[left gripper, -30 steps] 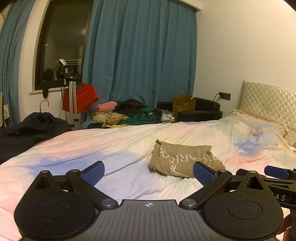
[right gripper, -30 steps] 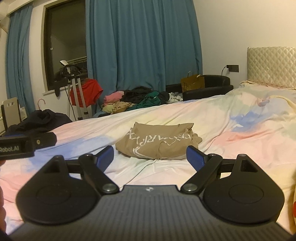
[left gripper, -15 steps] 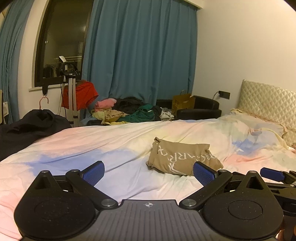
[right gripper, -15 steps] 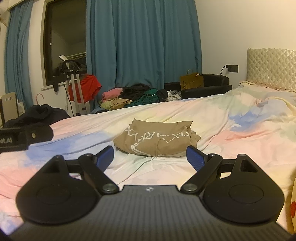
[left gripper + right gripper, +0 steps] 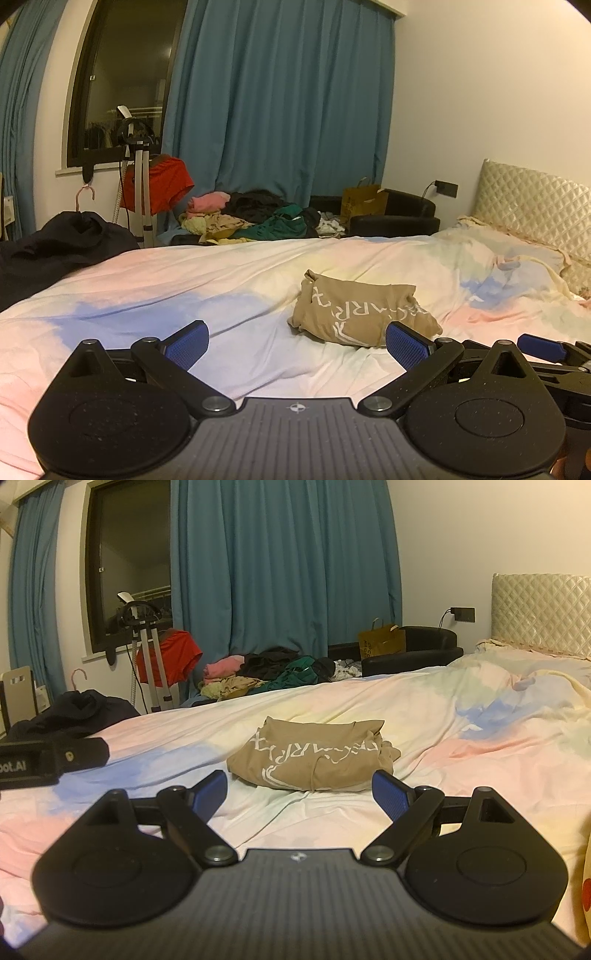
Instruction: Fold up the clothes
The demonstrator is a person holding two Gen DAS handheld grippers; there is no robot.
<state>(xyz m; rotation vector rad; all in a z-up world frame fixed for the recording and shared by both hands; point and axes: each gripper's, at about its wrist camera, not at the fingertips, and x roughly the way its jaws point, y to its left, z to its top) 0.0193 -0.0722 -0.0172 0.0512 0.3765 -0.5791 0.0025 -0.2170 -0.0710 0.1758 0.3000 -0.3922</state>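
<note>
Mid-bed (image 5: 155,295) lies the tan shirt (image 5: 314,760), already bundled, long axis across the view, lettering upside down. Left tongs (image 5: 295,341) and right tongs (image 5: 299,790) hover short of it, both spread wide, empty. Best bet: square the loose right edge, press flat.

One folded tan shirt (image 5: 314,758) mid-bed (image 5: 461,716). Two grippers: left gripper (image 5: 295,341), right gripper (image 5: 299,792). One clothes heap (image 5: 266,674) beyond bed. One tripod (image 5: 147,653), one paper bag (image 5: 382,640).
</note>
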